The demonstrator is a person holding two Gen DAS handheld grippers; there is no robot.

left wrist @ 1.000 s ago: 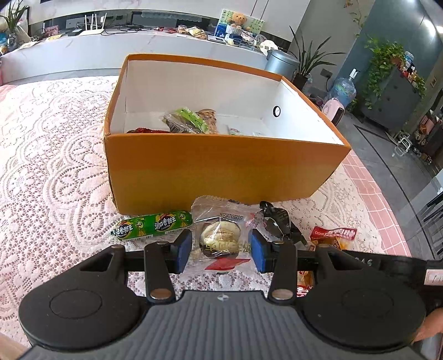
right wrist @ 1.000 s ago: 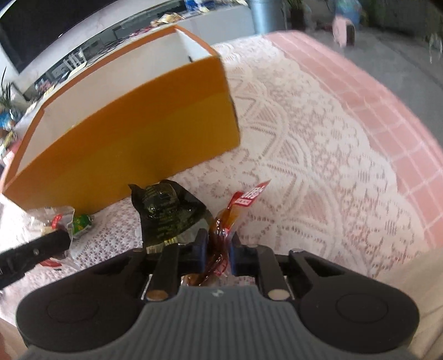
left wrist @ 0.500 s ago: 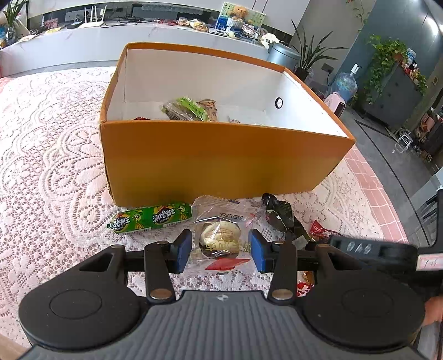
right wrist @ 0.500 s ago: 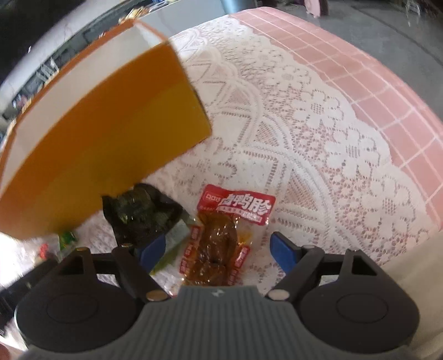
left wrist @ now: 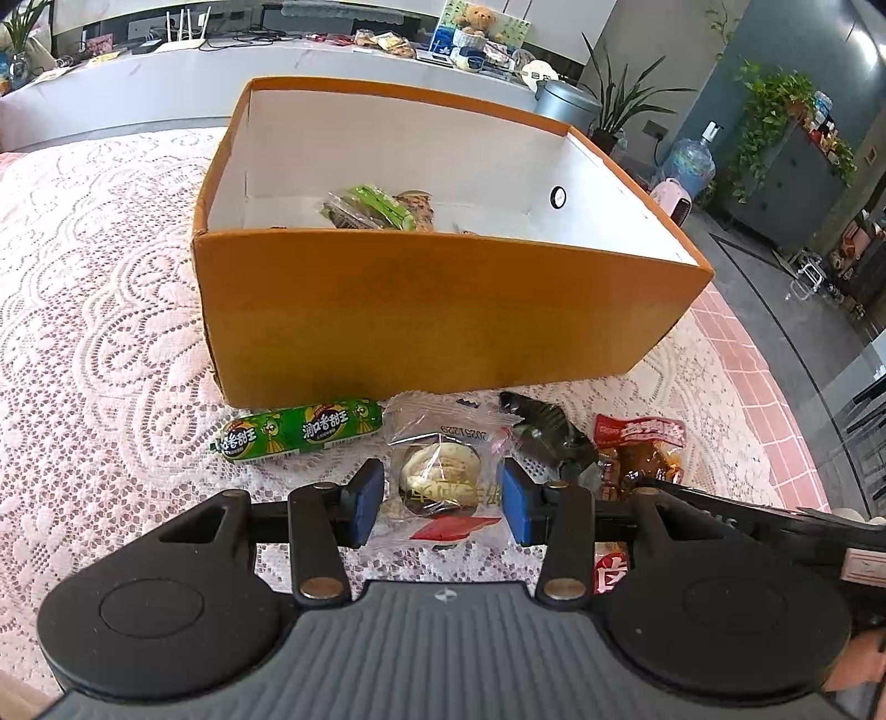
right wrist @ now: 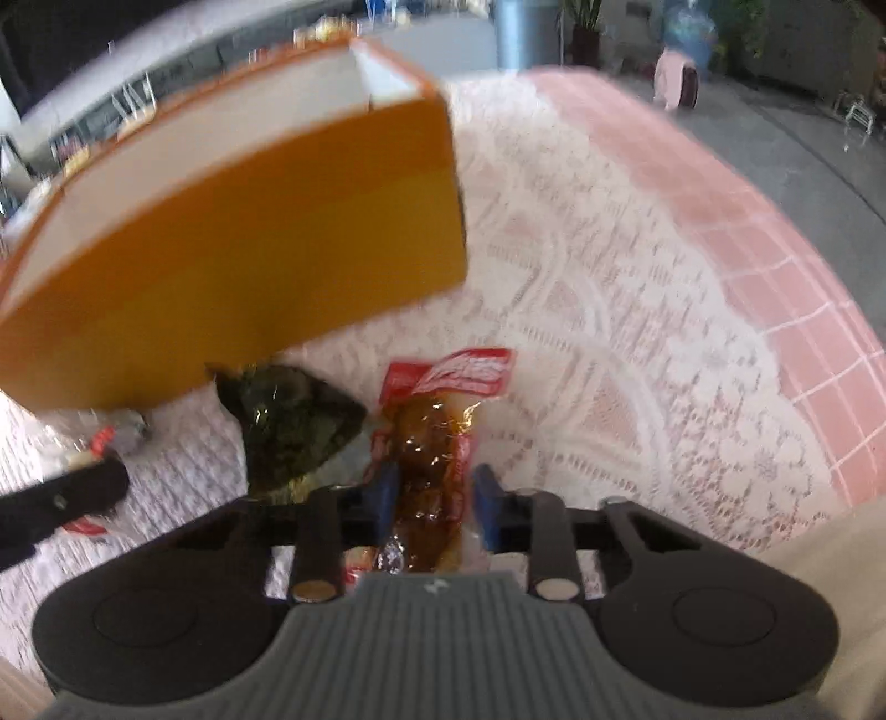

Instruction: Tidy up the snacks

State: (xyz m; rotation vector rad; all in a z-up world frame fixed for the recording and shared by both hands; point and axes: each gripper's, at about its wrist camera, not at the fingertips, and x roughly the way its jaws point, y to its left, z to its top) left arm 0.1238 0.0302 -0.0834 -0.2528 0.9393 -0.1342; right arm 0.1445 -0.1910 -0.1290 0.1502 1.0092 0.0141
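An orange cardboard box point(left wrist: 443, 315) stands on the lace cloth with a few snack packets inside. In front of it lie a green sausage stick point(left wrist: 299, 432), a clear-wrapped pastry point(left wrist: 440, 471), a dark green packet point(left wrist: 545, 429) and a red-and-brown meat packet point(left wrist: 645, 443). My left gripper point(left wrist: 438, 501) has its blue pads against both sides of the pastry wrapper. My right gripper point(right wrist: 434, 501) is closing its jaws on the meat packet point(right wrist: 432, 437), which sits between the pads, with the dark packet point(right wrist: 293, 426) just to its left.
White lace cloth point(left wrist: 99, 310) covers the table, and the pink checked edge point(right wrist: 803, 310) runs along the right. The box's near wall point(right wrist: 249, 266) stands close ahead of both grippers. A counter with clutter point(left wrist: 387, 39) lies beyond. The left gripper's black finger point(right wrist: 55, 504) shows at the left.
The right gripper let the meat packet drop flat, stood wide over it half a second ago, and has now closed around it again. The left gripper and the pastry have not moved.
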